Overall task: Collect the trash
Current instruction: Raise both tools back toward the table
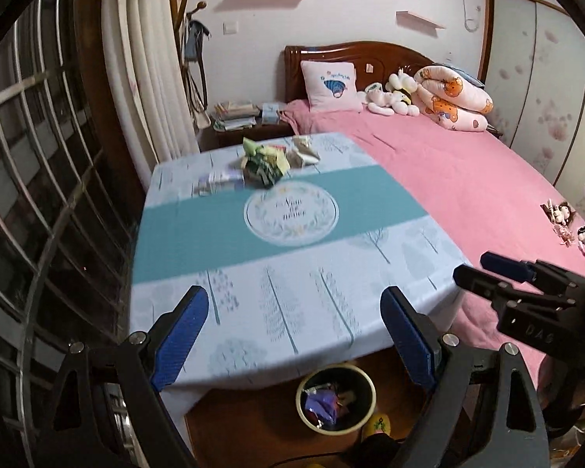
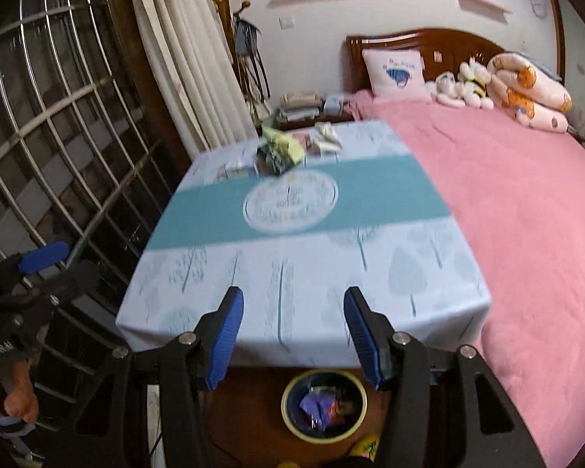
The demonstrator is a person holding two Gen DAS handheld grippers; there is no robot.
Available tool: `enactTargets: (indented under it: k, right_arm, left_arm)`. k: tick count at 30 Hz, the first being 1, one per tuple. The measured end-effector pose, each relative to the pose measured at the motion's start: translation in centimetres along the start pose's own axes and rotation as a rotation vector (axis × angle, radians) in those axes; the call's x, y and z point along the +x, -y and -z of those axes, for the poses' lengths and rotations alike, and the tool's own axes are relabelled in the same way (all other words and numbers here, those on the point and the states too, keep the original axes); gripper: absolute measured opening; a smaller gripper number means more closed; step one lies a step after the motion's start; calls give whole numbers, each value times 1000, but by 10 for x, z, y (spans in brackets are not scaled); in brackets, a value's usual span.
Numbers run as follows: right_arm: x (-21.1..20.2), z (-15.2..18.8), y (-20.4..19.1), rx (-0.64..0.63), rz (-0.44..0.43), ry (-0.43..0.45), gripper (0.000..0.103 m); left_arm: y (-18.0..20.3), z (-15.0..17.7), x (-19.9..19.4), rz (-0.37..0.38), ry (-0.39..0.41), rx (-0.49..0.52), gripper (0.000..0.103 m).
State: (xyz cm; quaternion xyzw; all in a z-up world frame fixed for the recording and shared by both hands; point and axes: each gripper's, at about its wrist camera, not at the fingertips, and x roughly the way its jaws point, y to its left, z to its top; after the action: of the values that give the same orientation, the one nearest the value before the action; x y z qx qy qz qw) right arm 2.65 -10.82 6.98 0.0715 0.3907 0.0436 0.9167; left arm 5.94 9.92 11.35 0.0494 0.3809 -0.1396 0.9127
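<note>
Your left gripper [image 1: 294, 335] hangs above the near edge of the table [image 1: 175, 312], its fingers spread wide with nothing between them. Your right gripper [image 2: 292, 331] sits just beside it over the same near edge, fingers also apart and empty. Each gripper shows at the margin of the other's view.

Going left to right across the far end of the table: a flat whitish packet [image 1: 218, 181] lies nearest the window side, then a heap of green and yellow wrappers [image 1: 263, 163] in the middle, then a pale crumpled piece [image 1: 304, 152] toward the bed [image 1: 468, 195]. That makes three clusters of trash; the blur keeps you from counting the single pieces inside the middle heap, though it looks like several.

On the floor below the near edge stands one bin [image 1: 366, 421], yellow-rimmed, already holding a purple wrapper [image 1: 319, 405] and some darker scraps beside it. So, by the look of it, the job is partly done: some trash is in the bin, and all three clusters at the far end are yet to be picked up. Both grippers are well apart from that trash, so you have the whole table to reach across.
</note>
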Motion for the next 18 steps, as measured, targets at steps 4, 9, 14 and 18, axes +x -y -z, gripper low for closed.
enactTargets:
  k: [4, 9, 14, 18]
  right_arm:
    - [1, -27, 0, -18, 6, 30, 54]
    - [22, -72, 15, -40, 1, 44, 54]
    - [63, -128, 41, -76, -41, 60, 54]
    - [115, -180, 69, -97, -101, 54, 54]
  left_arm:
    - [4, -26, 8, 0, 17, 16, 89]
    - [2, -66, 32, -38, 16, -11, 89]
    - [-7, -117, 82, -99, 3, -84, 89]
    - [-14, -163, 136, -122, -40, -147, 89]
